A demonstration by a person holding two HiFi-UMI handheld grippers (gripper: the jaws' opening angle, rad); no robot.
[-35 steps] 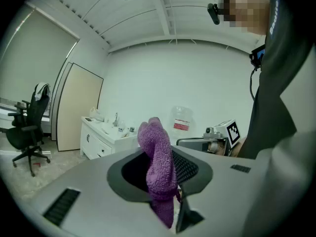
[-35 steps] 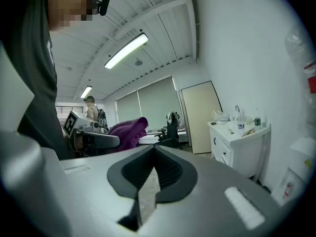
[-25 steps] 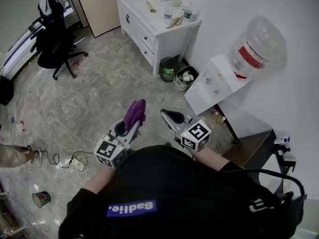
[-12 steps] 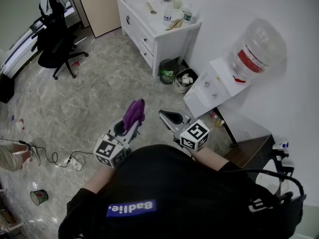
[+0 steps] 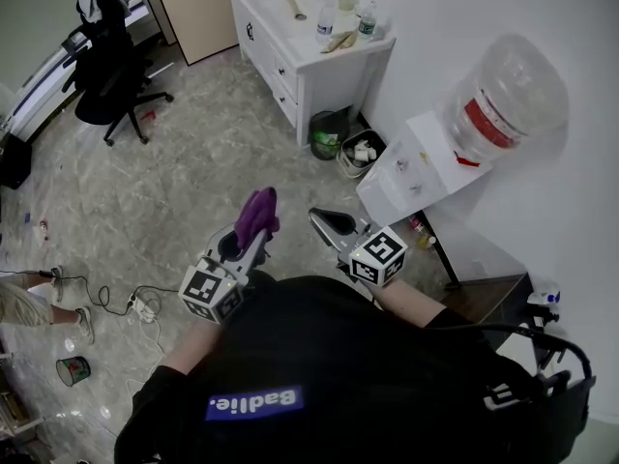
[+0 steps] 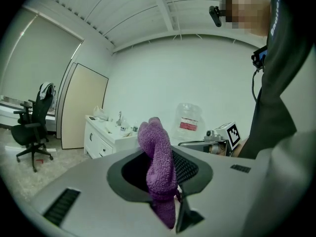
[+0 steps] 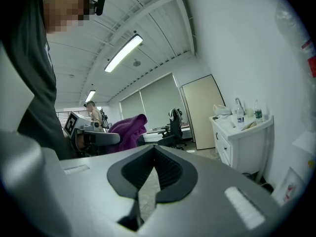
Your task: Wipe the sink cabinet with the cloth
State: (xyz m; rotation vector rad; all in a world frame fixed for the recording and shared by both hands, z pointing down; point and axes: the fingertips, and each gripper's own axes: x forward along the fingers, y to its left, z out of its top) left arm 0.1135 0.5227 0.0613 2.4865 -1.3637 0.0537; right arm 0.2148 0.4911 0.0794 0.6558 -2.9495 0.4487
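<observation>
The white sink cabinet (image 5: 311, 48) stands against the far wall, with bottles and a tap on its top. It also shows small in the left gripper view (image 6: 104, 136) and the right gripper view (image 7: 243, 141). My left gripper (image 5: 251, 232) is held in front of the person's body, shut on a purple cloth (image 5: 257, 211). The cloth (image 6: 158, 166) sticks up from between the jaws. My right gripper (image 5: 331, 224) is level beside it, shut with nothing in it. Both grippers are well short of the cabinet, over the floor.
A water dispenser (image 5: 435, 158) with a big bottle (image 5: 505, 93) stands at the right wall. Two bins (image 5: 332, 131) (image 5: 362, 151) sit beside the cabinet. A black office chair (image 5: 104, 73) is at far left. A power strip with cables (image 5: 143, 307), a cup (image 5: 72, 368) and another person's legs (image 5: 37, 300) are at left.
The view has crept slightly towards the cabinet. The other person's legs at left have stepped further in. Both grippers keep their pose, the cloth still held.
</observation>
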